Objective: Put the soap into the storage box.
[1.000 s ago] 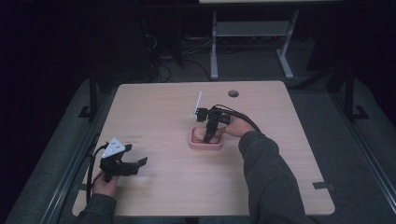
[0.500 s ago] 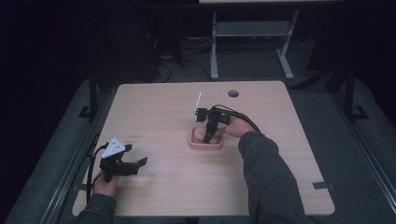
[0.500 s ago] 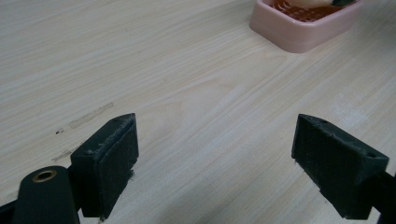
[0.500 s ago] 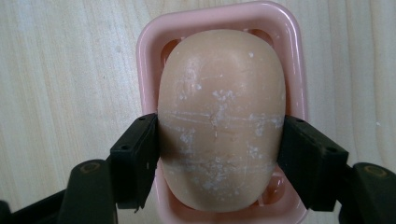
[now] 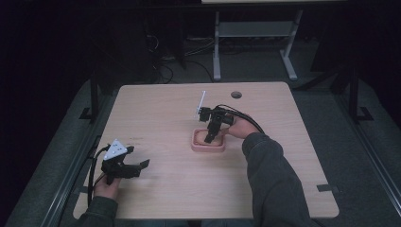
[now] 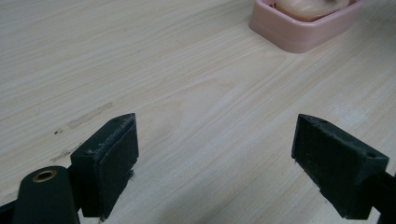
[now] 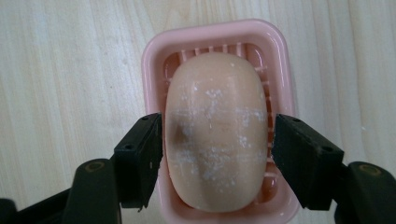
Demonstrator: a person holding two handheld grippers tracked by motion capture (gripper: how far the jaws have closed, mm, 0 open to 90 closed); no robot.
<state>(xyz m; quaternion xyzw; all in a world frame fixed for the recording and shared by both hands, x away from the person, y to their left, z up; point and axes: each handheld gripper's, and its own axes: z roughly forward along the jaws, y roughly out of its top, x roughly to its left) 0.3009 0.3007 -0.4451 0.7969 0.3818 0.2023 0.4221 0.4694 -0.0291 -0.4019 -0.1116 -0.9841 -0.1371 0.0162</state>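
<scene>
Straddling the bar of soap (image 7: 215, 133) in the pink soap dish (image 7: 152, 56) at the middle of the surface (image 5: 156, 101), the right claw (image 7: 215, 135) has its jaws at both flanks, whether gripping I cannot tell. A squeeze on that slick, rounded bar could let it slip or drag the light dish. The left claw (image 6: 215, 154) hangs wide open, empty, well apart.
</scene>
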